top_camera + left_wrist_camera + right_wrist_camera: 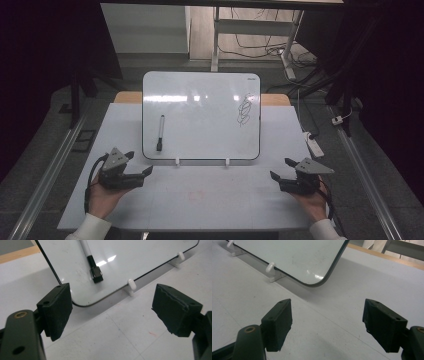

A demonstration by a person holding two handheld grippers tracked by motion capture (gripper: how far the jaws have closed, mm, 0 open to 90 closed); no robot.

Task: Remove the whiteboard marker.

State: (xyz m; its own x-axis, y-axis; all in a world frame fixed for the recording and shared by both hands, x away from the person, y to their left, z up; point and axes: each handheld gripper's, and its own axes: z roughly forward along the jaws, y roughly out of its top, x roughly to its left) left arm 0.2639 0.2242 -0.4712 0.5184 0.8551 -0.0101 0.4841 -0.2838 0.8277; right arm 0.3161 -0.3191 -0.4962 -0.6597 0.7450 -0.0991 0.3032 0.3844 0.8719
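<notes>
Both the left gripper [140, 163] and right gripper [281, 168] gape wide, empty; the whiteboard [200, 115] scribble [244, 110] at 1 o'clock is unreadable.

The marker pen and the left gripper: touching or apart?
Apart. The left gripper view shows the marker lying on the whiteboard, beyond the open left gripper.

My right hand-held gripper [327, 325] hovers with jaws spread wide over the table [352, 290]; whiteboard's [294, 257] corner sits at eleven o'clock.
</notes>
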